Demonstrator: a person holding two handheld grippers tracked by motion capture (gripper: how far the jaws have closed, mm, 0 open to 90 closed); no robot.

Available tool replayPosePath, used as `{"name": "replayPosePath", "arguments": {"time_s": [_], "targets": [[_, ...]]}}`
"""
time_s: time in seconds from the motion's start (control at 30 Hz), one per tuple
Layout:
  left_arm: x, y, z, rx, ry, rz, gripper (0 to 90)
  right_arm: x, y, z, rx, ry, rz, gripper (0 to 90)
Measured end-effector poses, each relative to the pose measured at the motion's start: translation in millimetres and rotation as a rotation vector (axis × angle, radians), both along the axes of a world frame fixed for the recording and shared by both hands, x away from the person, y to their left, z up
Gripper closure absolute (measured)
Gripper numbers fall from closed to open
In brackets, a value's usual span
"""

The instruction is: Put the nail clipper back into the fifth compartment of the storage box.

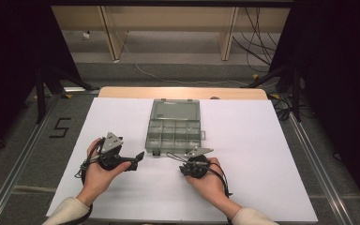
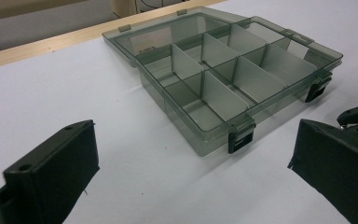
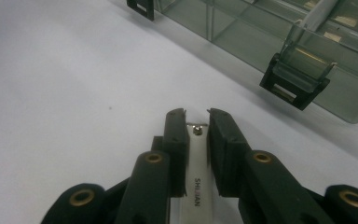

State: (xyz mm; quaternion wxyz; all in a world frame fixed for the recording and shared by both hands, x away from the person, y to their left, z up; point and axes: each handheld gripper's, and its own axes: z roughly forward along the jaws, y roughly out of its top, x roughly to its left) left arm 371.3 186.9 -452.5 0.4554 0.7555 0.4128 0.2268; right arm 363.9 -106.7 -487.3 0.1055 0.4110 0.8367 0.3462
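1. Smoky-grey clear plastic makes up the one organiser box (image 1: 174, 132) on the table (image 1: 262, 154), its lid (image 1: 175, 109) swung flat open behind it.
2. The box has eight compartments in two rows of four; all that can be seen are empty.
3. Two black latches (image 2: 240, 135) hang on the box's front edge.
4. One white metal nail clipper (image 3: 195, 186) lies just in front of the box, by its right latch.
5. Two grippers: the right gripper (image 3: 196, 114) has its jaws clenched on the clipper; the left gripper (image 1: 137, 159), near the box's left front corner, has its jaws released wide.
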Motion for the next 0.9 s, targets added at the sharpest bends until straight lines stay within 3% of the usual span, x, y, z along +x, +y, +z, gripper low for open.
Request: {"name": "replayPosePath", "arguments": {"time_s": [0.1, 0.13, 0.3, 0.37, 0.4, 0.47, 0.5, 0.6, 0.63, 0.73, 0.77, 0.87, 0.9], "targets": [[-0.3, -0.1, 0.1, -0.003, 0.001, 0.000, 0.0, 1.2, -0.3, -2.0, 0.003, -0.037, 0.008, 77.9], [-0.3, 0.0, 0.2, -0.003, 0.000, 0.000, 0.0, -0.5, -0.2, 2.1, 0.010, 0.009, 0.003, 77.9], [-0.3, 0.0, 0.0, -0.006, 0.001, 0.001, 0.0, -0.5, -1.0, 6.0, 0.015, -0.026, 0.021, 77.9], [-0.4, 0.1, 0.2, -0.003, 0.000, 0.000, 0.0, -1.1, 0.2, 6.9, 0.037, -0.035, 0.005, 77.9], [-0.3, 0.0, 0.2, -0.002, 0.000, 0.000, 0.0, -1.7, -0.7, 9.1, 0.032, -0.016, 0.008, 77.9], [-0.2, -0.1, 0.0, -0.003, 0.000, -0.001, 0.0, -0.3, -1.6, 8.7, 0.029, -0.046, 0.020, 77.9], [-0.1, 0.0, 0.0, 0.001, -0.002, -0.002, 0.0, -1.1, -1.4, 10.5, 0.037, -0.026, 0.013, 78.0], [0.0, -0.1, -0.3, 0.002, -0.001, -0.002, 0.0, -0.4, -2.1, 11.3, 0.047, -0.039, 0.013, 78.0], [0.0, 0.0, -0.2, 0.001, -0.001, -0.002, 0.0, -0.8, -2.9, 13.0, 0.042, -0.022, 0.018, 78.0], [-0.4, 0.5, 0.8, 0.001, -0.006, 0.000, 0.0, 0.4, -4.5, 15.0, 0.044, -0.043, 0.030, 78.0], [-0.2, 0.7, 0.9, -0.004, -0.005, -0.003, 0.0, -0.7, -4.2, 17.6, 0.046, -0.026, 0.020, 78.0], [-0.4, 0.3, 0.9, -0.001, -0.006, 0.000, 0.0, -0.1, -5.0, 18.7, 0.056, -0.056, 0.028, 78.0], [-0.4, 0.2, 0.7, 0.001, -0.005, 0.000, 0.0, -0.6, -4.8, 20.4, 0.065, -0.037, 0.025, 78.0]]}}
